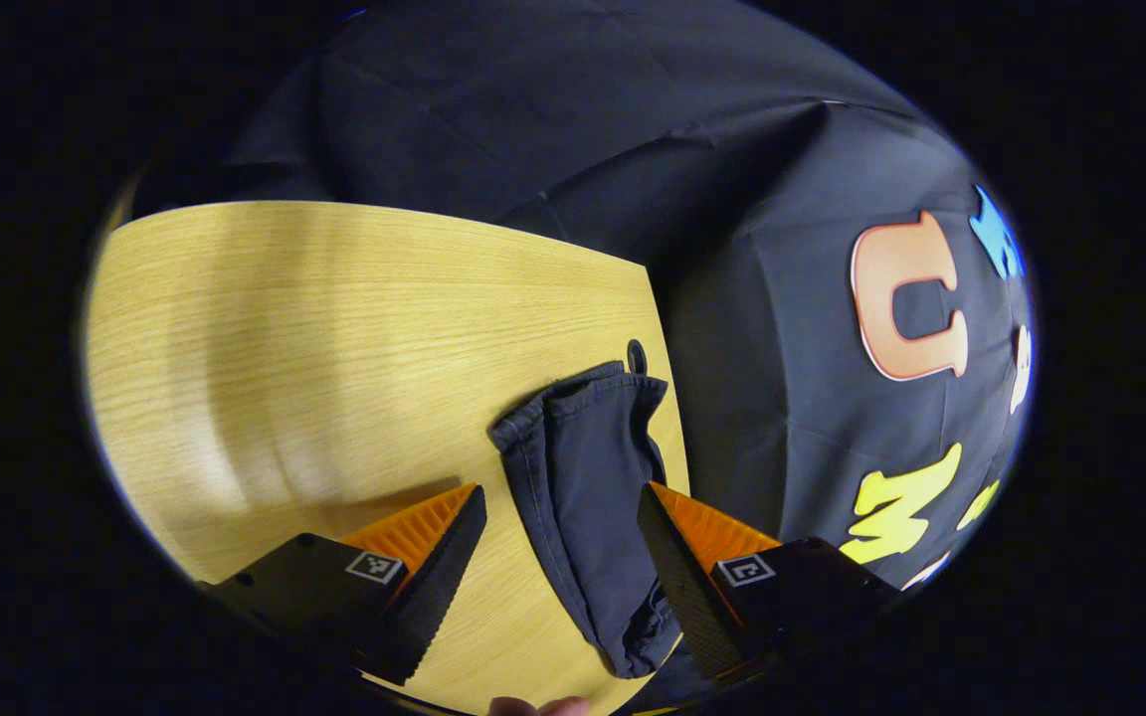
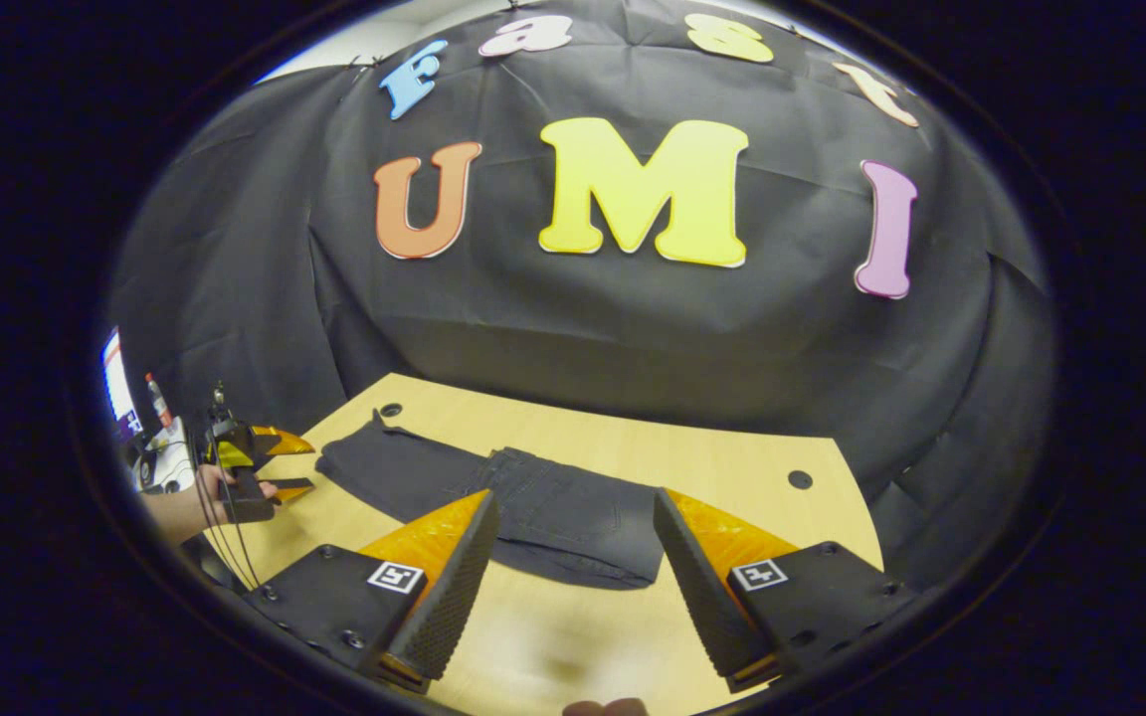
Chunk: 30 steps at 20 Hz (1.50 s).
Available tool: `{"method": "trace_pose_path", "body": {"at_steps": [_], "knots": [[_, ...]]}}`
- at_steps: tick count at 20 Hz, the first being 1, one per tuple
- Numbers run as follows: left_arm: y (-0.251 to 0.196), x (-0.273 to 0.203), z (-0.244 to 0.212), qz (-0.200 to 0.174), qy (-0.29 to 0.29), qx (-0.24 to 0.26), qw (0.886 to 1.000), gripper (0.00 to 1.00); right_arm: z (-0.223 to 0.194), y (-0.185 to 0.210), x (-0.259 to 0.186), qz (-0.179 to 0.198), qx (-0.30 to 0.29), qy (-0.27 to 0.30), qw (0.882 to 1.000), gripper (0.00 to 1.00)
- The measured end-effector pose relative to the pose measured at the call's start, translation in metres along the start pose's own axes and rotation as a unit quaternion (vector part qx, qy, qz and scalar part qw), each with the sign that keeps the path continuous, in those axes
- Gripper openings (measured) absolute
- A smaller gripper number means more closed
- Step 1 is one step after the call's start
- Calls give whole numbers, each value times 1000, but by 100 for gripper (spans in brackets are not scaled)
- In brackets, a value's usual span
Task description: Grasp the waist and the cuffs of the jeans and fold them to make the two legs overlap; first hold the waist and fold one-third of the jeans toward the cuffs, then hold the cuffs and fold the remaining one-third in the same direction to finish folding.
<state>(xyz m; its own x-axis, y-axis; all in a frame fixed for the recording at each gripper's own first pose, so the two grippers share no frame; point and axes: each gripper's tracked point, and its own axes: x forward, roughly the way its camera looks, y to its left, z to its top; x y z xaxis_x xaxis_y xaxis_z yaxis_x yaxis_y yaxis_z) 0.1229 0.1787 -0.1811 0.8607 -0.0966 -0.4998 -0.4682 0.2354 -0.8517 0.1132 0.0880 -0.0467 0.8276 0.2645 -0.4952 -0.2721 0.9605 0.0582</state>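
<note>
We're seeing the dark denim jeans (image 2: 493, 507) lying lengthwise from 9 to 3 o'clock, waist sitting at 12 ahead of our right gripper (image 2: 573, 577), cuffs near the left gripper (image 1: 561, 557), both gaping apart, holding nothing.

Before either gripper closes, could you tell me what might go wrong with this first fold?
1. The jeans lie close to the table's far edge; in the left gripper view the cuff end nearly reaches it, so a pull could drag fabric off.
2. The left gripper straddles only one bunched end and may pinch a single layer.
3. The right gripper hangs open short of the waist, so the two grasps could land unevenly.
</note>
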Motion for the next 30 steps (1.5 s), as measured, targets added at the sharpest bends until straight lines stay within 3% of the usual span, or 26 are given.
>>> {"method": "trace_pose_path", "body": {"at_steps": [7, 10, 11, 15, 16, 17, 19, 21, 22, 23, 24, 26, 28, 30], "knots": [[0, 31, 13, 28, -5, -48, 998, 98, 0, -17, -12, -19, 8, -1, 1000, 94], [-6, 42, 16, 32, -6, -61, 998, 98, -3, -24, -15, -27, 21, 2, 999, 99], [-9, 45, 18, 30, -8, -65, 997, 98, -4, -26, -17, -30, 23, 3, 999, 94], [-2, 53, 17, 41, -8, -70, 997, 94, -9, -31, -22, -38, 26, 6, 999, 94], [1, 55, 16, 45, -7, -72, 996, 72, -10, -32, -23, -40, 28, 7, 999, 94], [-1, 54, 16, 43, -7, -77, 996, 64, -11, -32, -23, -41, 30, 8, 999, 94], [0, 56, 17, 44, -7, -87, 995, 63, -15, -33, -24, -42, 34, 12, 998, 94], [2, 59, 15, 47, -4, -92, 995, 54, -19, -34, -26, -44, 35, 15, 998, 94], [2, 59, 14, 49, -2, -93, 994, 37, -19, -35, -27, -46, 36, 16, 998, 94], [4, 62, 13, 53, 0, -93, 994, 45, -22, -36, -28, -47, 38, 17, 998, 94], [6, 63, 13, 57, 1, -93, 994, 24, -24, -37, -29, -49, 40, 19, 998, 94], [8, 66, 11, 65, 4, -91, 994, 23, -27, -38, -32, -52, 44, 21, 997, 94], [4, 67, 10, 65, 4, -81, 995, 12, -29, -41, -34, -58, 46, 22, 997, 94], [-6, 64, 11, 52, -1, -76, 996, 8, -27, -45, -38, -66, 49, 15, 997, 94]]}}
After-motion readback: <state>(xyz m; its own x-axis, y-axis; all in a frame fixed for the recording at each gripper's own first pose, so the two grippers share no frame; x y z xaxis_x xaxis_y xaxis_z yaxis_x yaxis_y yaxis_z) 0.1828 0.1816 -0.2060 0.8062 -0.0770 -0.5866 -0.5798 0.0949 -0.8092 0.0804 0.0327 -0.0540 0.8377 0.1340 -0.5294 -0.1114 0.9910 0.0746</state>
